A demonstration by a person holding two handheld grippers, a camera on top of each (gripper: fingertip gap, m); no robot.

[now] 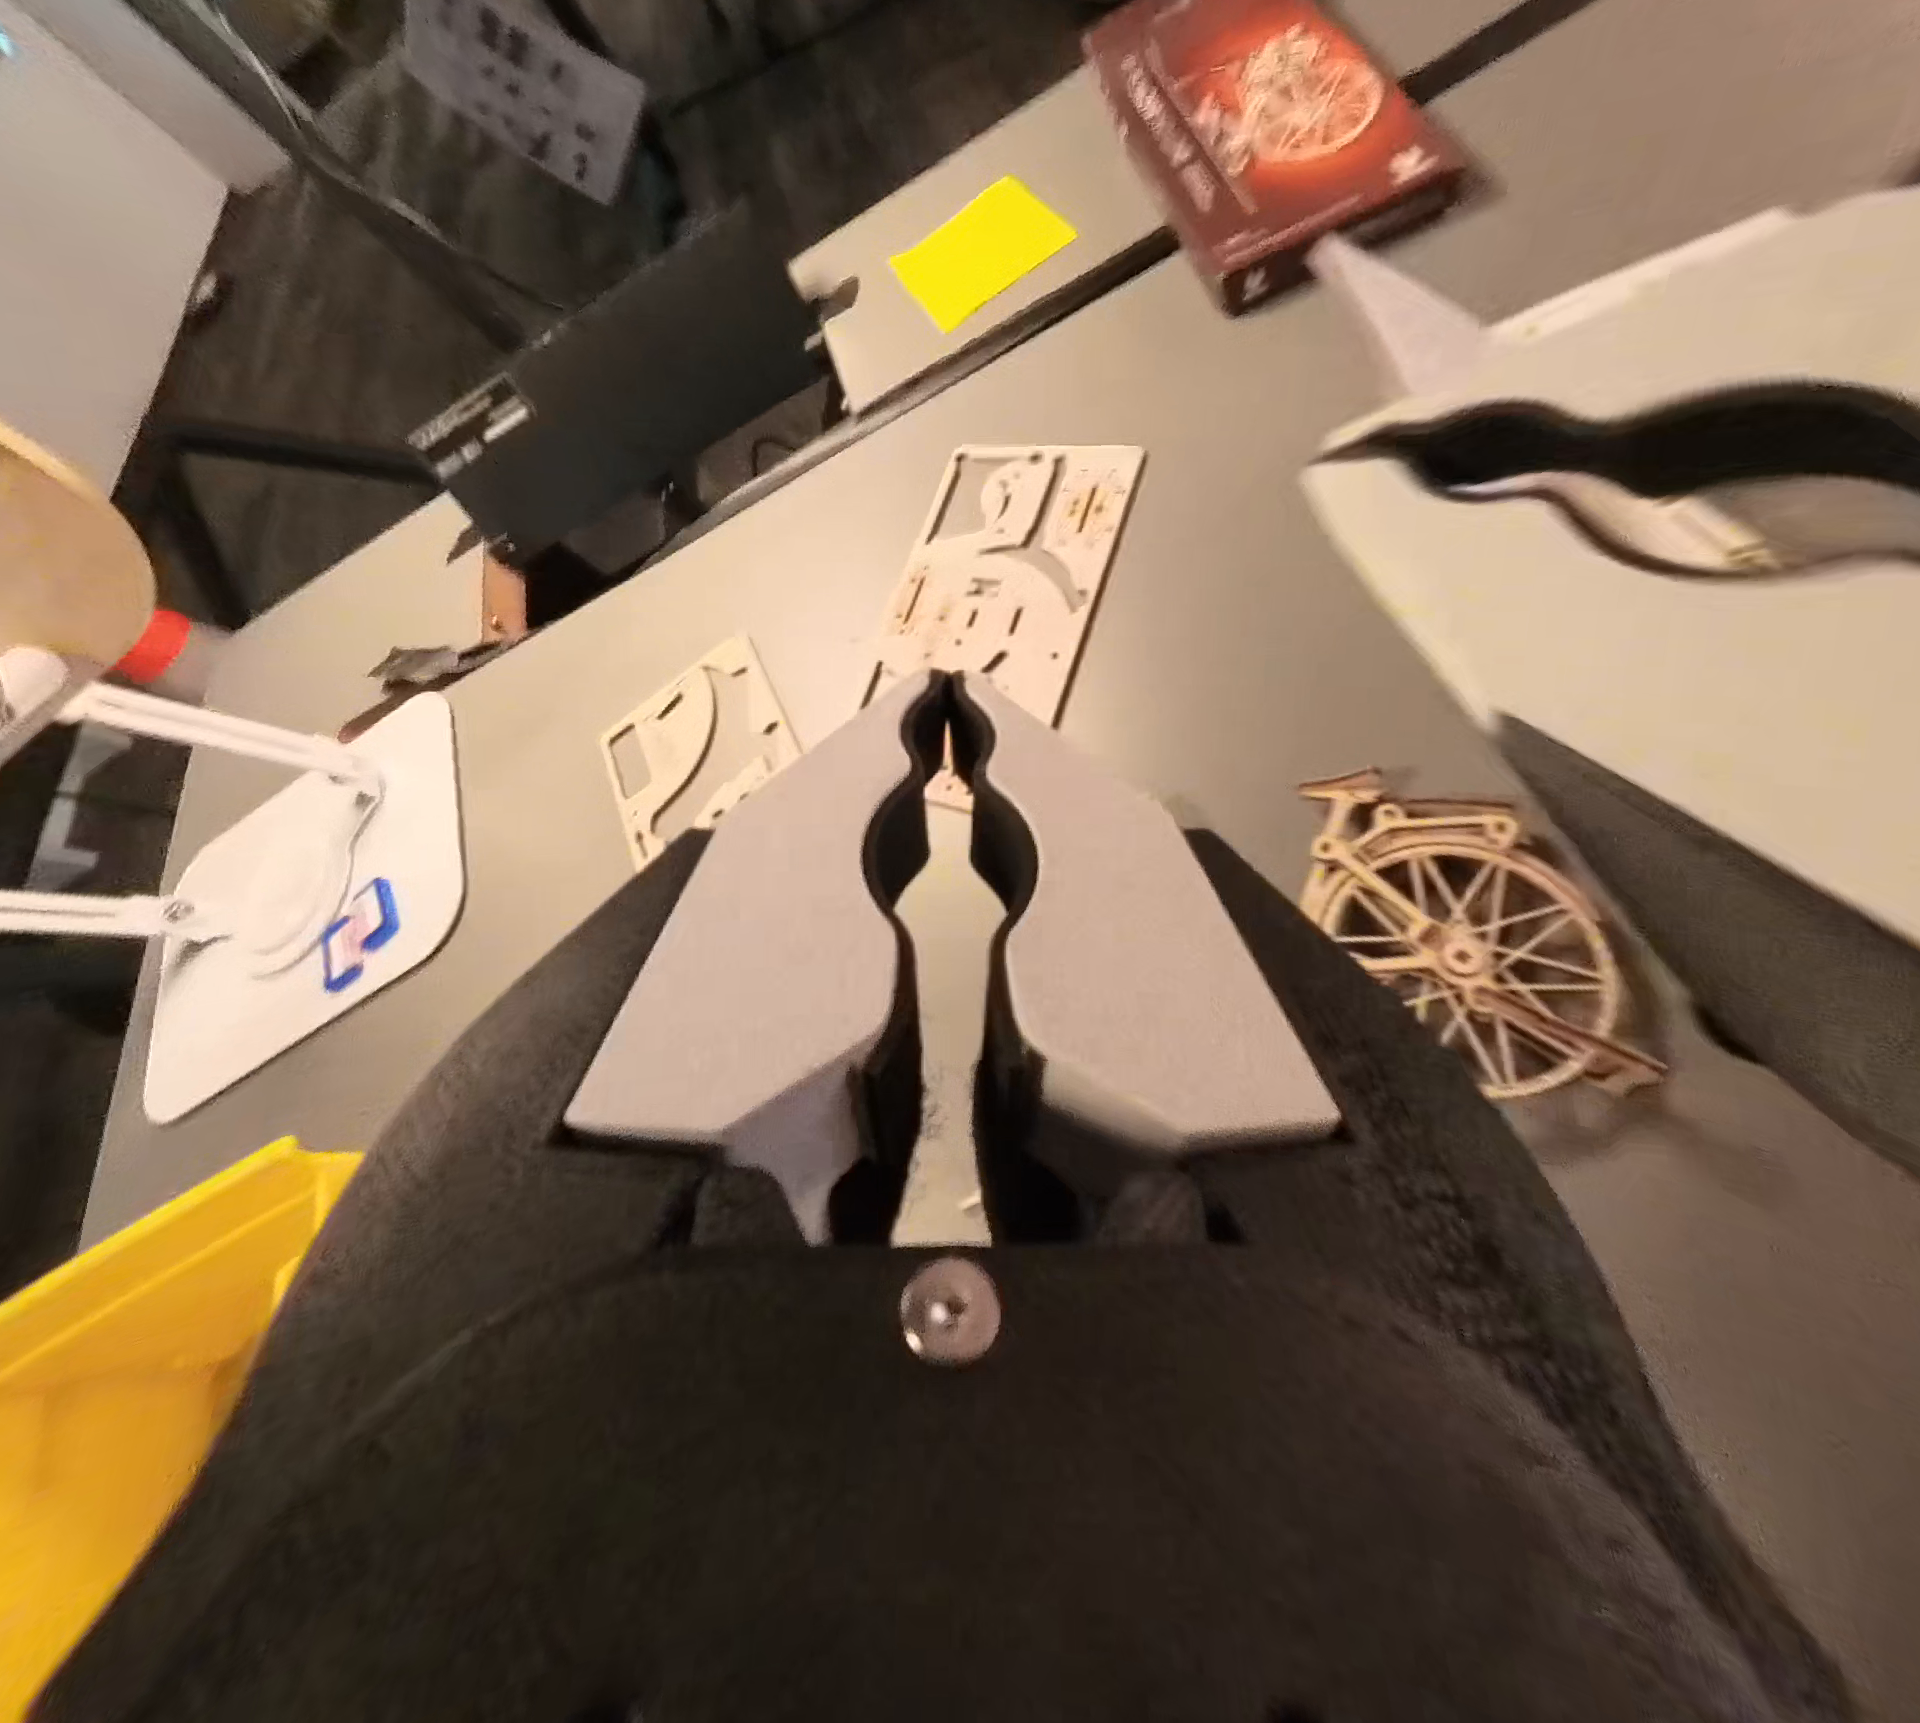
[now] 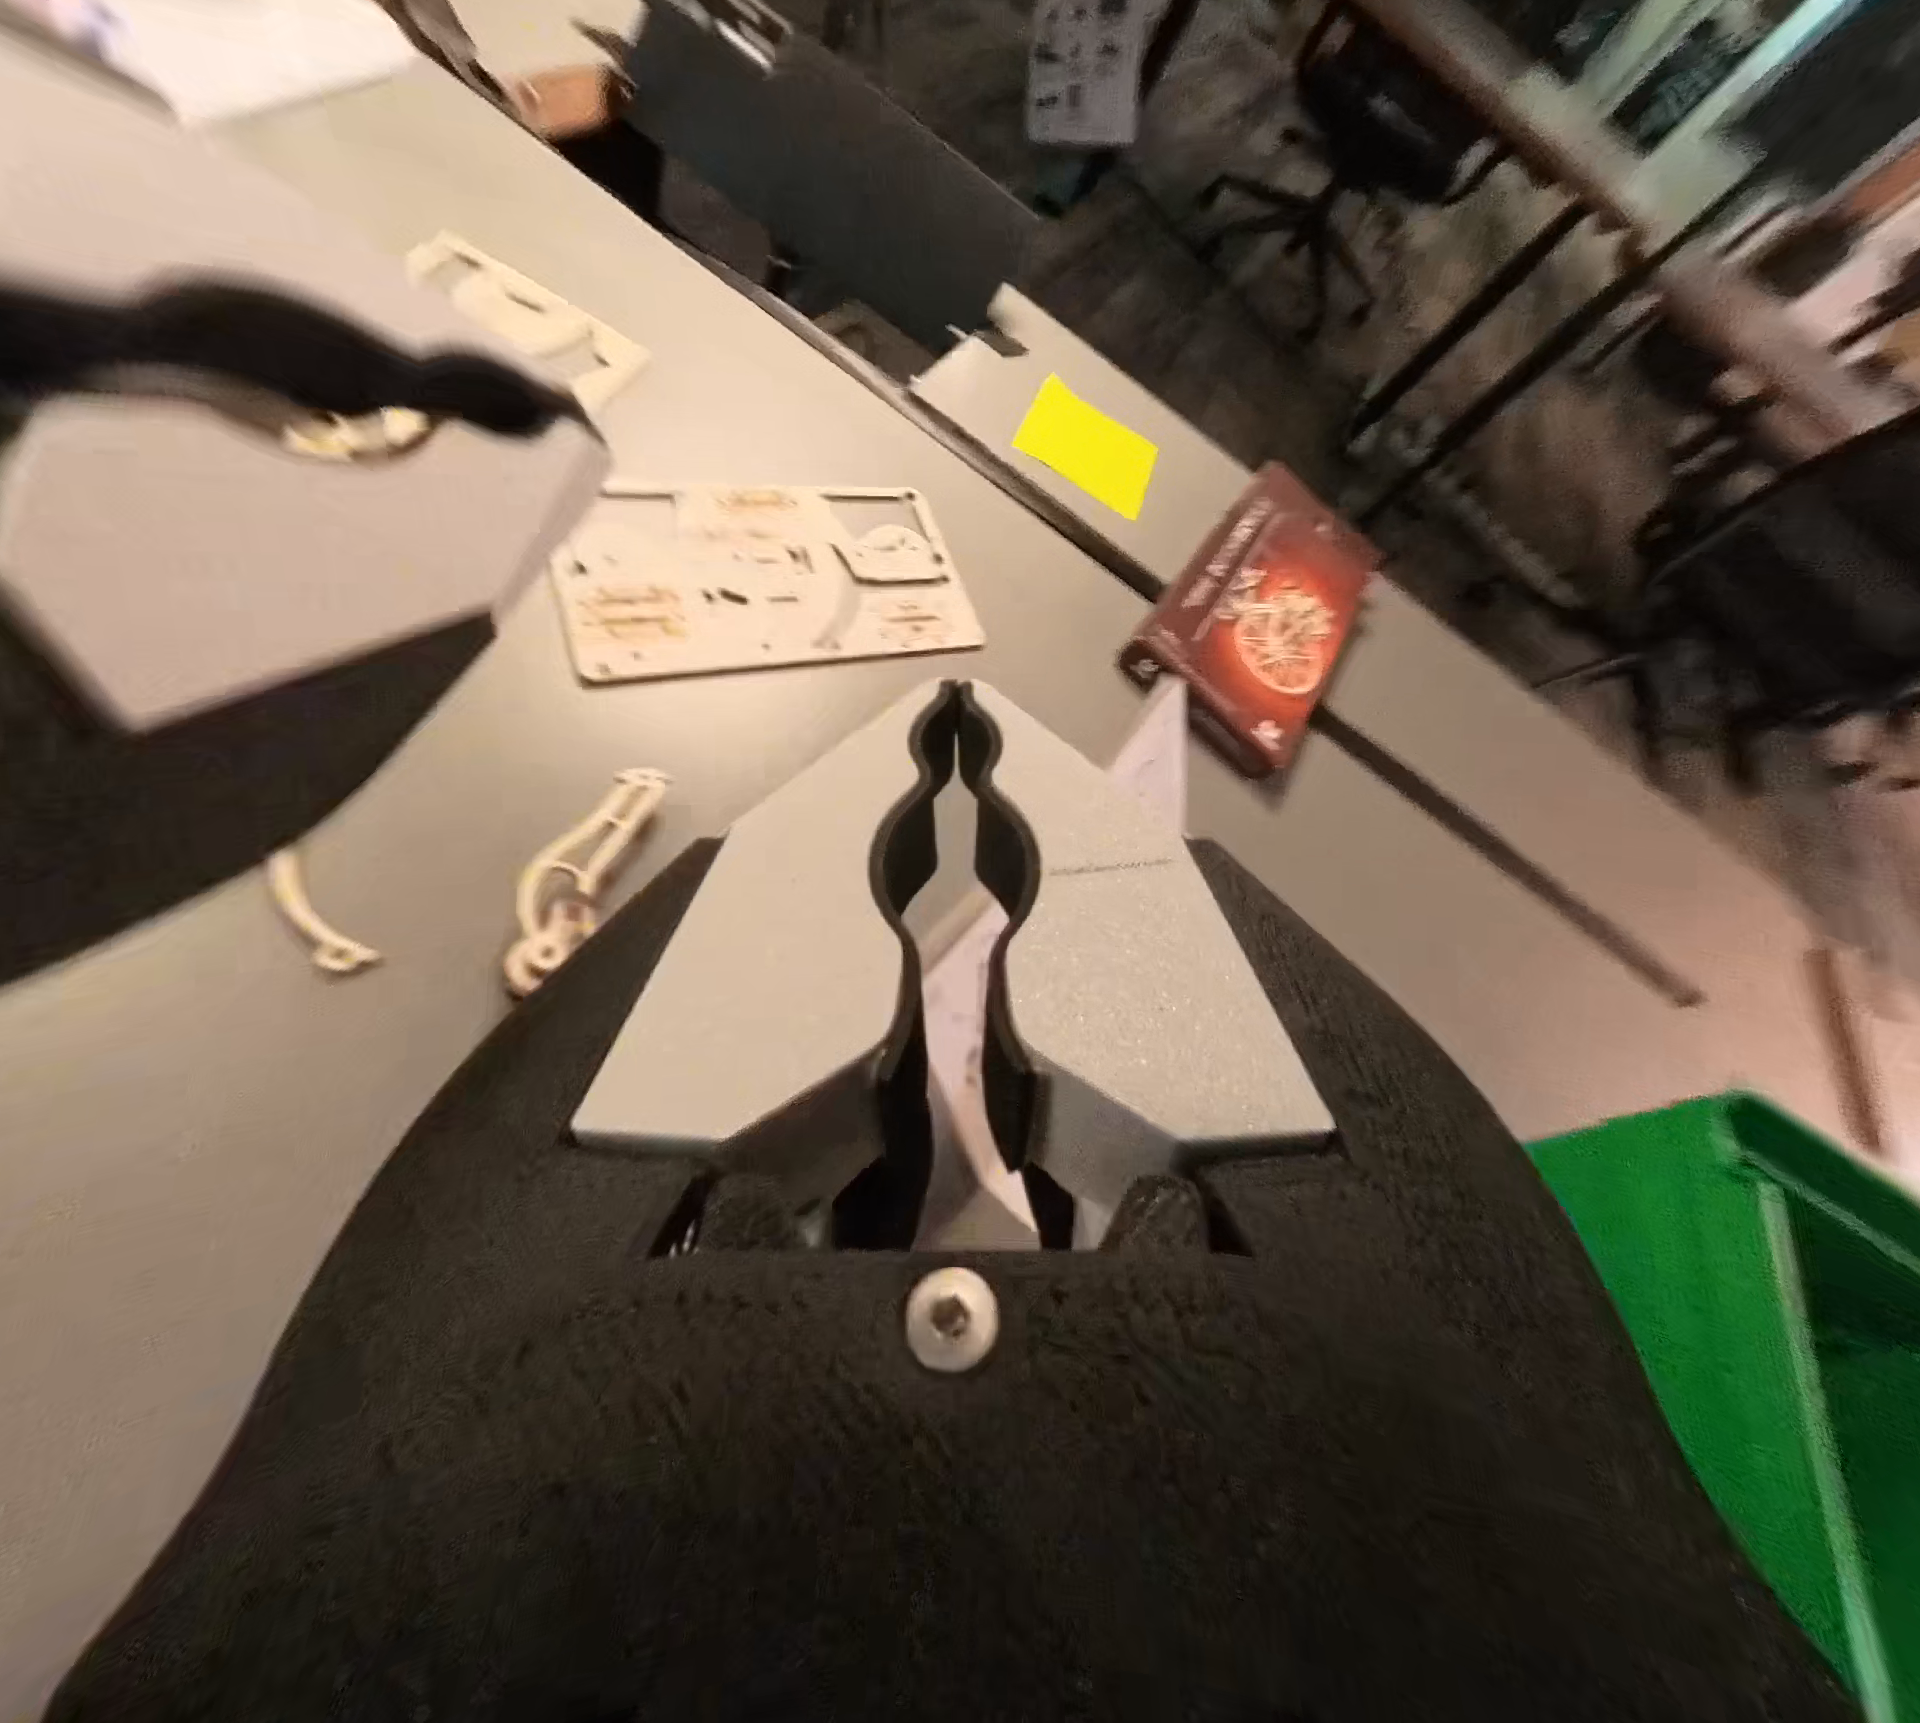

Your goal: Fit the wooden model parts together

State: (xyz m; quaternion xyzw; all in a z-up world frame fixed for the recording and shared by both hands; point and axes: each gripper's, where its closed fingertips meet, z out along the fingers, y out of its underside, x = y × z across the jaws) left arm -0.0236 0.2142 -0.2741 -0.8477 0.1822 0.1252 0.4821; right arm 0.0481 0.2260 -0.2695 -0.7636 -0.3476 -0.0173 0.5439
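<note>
On the table point(image 1: 1195, 551), two part sheets point(image 1: 1003, 577) lie left of the bicycle model point(image 1: 1475, 935), box point(image 1: 1273, 115) behind.

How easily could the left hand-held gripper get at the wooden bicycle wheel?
Probably yes: the left hand-held gripper is shut, seemingly empty, and bare table lies between it and the wheel.

Left hand-held gripper point(image 1: 948, 699), tips together, above punched wooden sheets point(image 1: 1003, 577).

No writing readable. Print on brown box point(image 1: 1273, 115), black box point(image 1: 623, 406) and hanging sheet point(image 1: 520, 78) is blurred; white pad point(image 1: 312, 894) carries a blue sticker point(image 1: 358, 935), also illegible.
</note>
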